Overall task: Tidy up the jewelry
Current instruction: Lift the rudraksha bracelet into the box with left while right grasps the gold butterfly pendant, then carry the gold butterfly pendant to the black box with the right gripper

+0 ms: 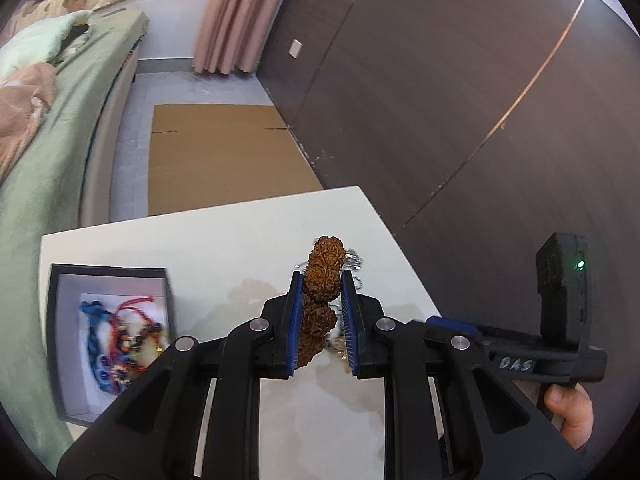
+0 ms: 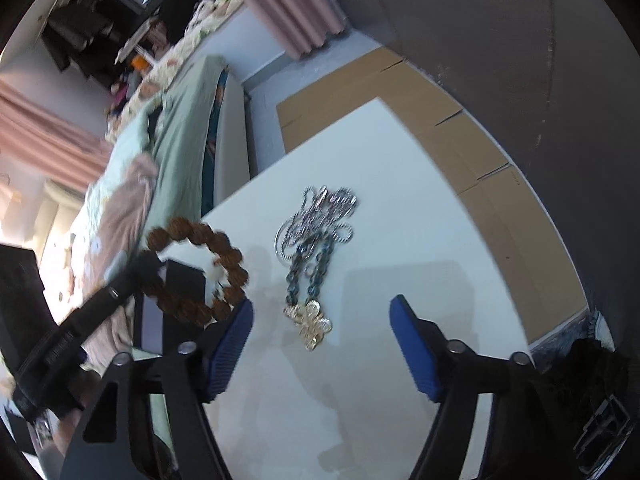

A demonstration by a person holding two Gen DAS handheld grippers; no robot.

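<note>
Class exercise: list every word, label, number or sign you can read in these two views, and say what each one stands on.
"DAS": handwritten in white on the black body of the right gripper, seen in the left wrist view.
Embossed lettering on the black body of the left gripper in the right wrist view: too blurred to read.
Nothing readable on the brown bead bracelet, the box or the table.

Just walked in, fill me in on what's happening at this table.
A person is sorting jewelry with a handheld gripper in each hand. The left gripper is shut on a brown bead bracelet, held above the white table. To its left sits an open dark box already holding colorful cord bracelets. The right gripper is open and holds nothing, over the table near a pile of silver chains and a gold ornament lying outside the box.
</note>
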